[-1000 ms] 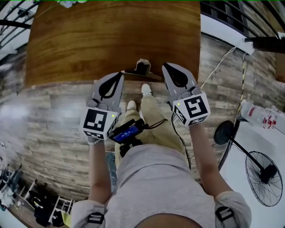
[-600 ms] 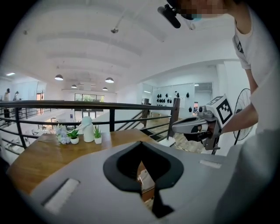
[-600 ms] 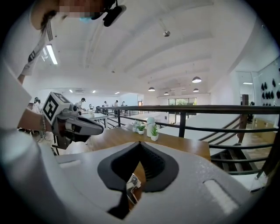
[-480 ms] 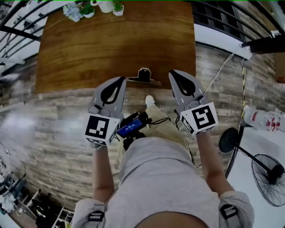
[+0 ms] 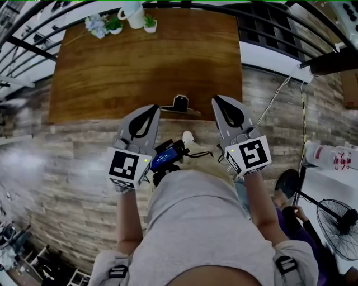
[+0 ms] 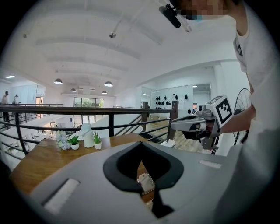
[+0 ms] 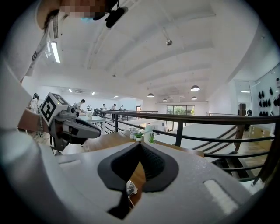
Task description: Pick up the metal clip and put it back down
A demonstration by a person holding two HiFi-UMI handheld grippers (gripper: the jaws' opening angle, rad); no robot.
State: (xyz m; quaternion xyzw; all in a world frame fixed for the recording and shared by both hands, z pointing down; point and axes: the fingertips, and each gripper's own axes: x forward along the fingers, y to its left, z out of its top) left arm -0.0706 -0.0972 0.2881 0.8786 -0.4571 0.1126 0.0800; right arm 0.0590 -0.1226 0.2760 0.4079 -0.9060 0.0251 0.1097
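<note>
Ahead, metal clip point(image 5: 180, 103); beyond, potted plants point(image 6: 74, 142)

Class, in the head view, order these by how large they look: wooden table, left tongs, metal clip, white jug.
1. wooden table
2. left tongs, though nearness to the camera enlarges them
3. metal clip and white jug look alike, so not ranked

The surface point(image 5: 145, 67) in the upper middle of the head view is warm brown wood with visible grain and a soft sheen. The metal clip point(image 5: 180, 104) at its near edge looks dark with a pale glint. The left hand-held gripper point(image 5: 152, 110) and right hand-held gripper point(image 5: 217, 103) have smooth matt grey plastic shells and black, finely textured pads. The floor point(image 5: 61, 167) is greyish wood-look planking, glossy at the left.
</note>
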